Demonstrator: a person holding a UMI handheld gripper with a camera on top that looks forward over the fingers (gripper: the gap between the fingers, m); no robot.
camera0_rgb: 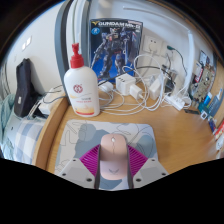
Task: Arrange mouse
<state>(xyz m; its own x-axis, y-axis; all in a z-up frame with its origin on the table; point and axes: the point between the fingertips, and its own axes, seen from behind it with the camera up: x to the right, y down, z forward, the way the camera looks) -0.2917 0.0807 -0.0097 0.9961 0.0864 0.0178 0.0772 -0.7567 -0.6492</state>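
A pale pink mouse [113, 156] lies lengthwise between my two fingers, its nose pointing away from me. The magenta pads [93, 160] press against both of its sides, so my gripper [113, 152] is shut on it. Beneath the mouse and fingers lies a grey-blue mouse mat [85, 133] on the wooden desk [185, 135]. I cannot tell whether the mouse rests on the mat or is held just above it. The rear of the mouse is hidden by the gripper body.
A white pump bottle with a red label [80, 90] stands just beyond the mat on the left. White chargers and cables [130, 88] lie behind the mat. A Gundam model box [115, 45] leans against the wall. A black bag [25, 80] sits far left.
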